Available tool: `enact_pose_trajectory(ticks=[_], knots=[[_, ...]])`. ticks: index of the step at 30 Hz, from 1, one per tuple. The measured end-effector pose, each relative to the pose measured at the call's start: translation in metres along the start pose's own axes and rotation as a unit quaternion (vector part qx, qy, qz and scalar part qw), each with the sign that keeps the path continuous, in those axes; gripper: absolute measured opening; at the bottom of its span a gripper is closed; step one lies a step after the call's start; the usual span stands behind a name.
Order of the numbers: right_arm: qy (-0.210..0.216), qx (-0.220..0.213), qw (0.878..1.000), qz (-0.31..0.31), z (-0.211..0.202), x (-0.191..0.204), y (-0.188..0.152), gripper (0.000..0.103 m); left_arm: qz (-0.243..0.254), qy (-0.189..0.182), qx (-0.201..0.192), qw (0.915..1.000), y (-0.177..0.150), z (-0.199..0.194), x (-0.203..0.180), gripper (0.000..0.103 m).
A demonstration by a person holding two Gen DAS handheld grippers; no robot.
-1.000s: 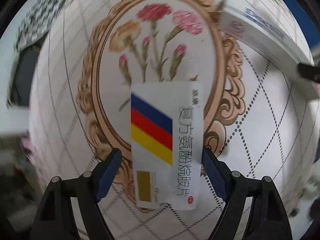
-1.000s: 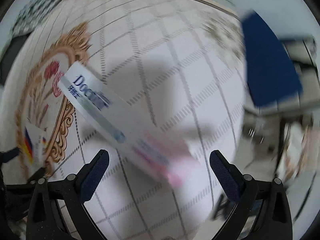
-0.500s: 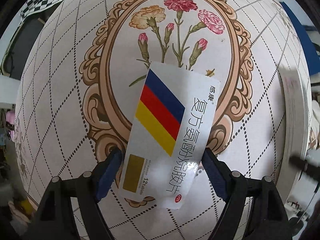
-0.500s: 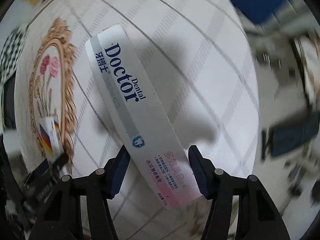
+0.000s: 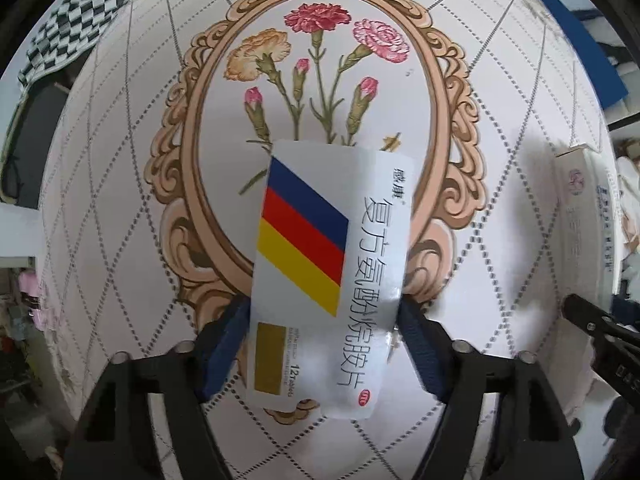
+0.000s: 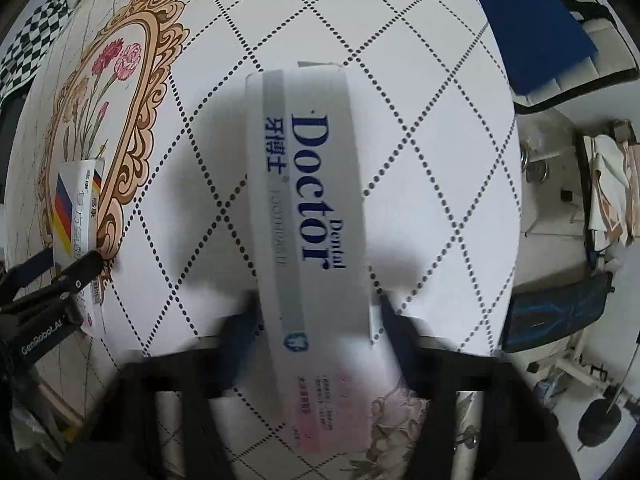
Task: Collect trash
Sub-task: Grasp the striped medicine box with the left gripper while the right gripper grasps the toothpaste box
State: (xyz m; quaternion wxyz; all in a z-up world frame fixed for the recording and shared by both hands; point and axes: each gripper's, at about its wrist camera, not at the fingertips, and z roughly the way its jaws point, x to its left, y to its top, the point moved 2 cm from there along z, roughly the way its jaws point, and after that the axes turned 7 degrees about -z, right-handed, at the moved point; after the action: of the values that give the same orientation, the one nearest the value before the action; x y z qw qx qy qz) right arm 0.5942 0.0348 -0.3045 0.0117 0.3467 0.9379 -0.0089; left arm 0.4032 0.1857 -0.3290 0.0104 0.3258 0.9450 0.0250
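My left gripper [image 5: 322,320] is shut on a white medicine box [image 5: 328,248] with blue, red and yellow stripes, holding it over the flower-print tablecloth [image 5: 120,184]. My right gripper [image 6: 316,320] is shut on a long white "Dental Doctor" toothpaste box [image 6: 312,208], its pads pressed on both long sides. In the right wrist view the medicine box [image 6: 76,204] and the left gripper [image 6: 60,276] show at the far left. In the left wrist view the toothpaste box [image 5: 584,224] and a right finger [image 5: 588,320] show at the far right.
The round table has a white cloth with dotted diamonds [image 6: 420,100] and an oval flower frame [image 5: 320,80]. A checkered cloth [image 5: 68,40] lies beyond the far left edge. A blue panel [image 6: 528,32] and floor clutter [image 6: 560,312] lie off the right edge.
My right gripper closed onto the toothpaste box and turned it lengthwise between the fingers. My left gripper closed tighter on the medicine box, which now sits straighter.
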Motion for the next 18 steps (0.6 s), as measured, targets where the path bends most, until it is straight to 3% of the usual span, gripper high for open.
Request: enact_pose_trajectory(ticks=[4,7,11,18], knots=[[0.058,-0.002,0.994,0.090,0.000,-0.015,-0.002,0.049,-0.034,-0.024,0.006,0.9991,0.008,0.004,0.010,0.071],[0.078,0.001,0.991,0.108,0.004,-0.021,-0.005,0.050,-0.032,-0.026,0.014,0.9991,0.011,0.005,0.010,0.072],[0.055,0.011,0.996,0.074,0.006,-0.015,-0.002,0.051,0.013,-0.004,0.011,0.9998,0.013,0.007,-0.002,0.072],[0.007,0.019,0.999,0.027,0.015,0.011,-0.002,0.057,0.025,-0.009,0.012,0.9996,0.020,0.011,-0.008,0.072]])
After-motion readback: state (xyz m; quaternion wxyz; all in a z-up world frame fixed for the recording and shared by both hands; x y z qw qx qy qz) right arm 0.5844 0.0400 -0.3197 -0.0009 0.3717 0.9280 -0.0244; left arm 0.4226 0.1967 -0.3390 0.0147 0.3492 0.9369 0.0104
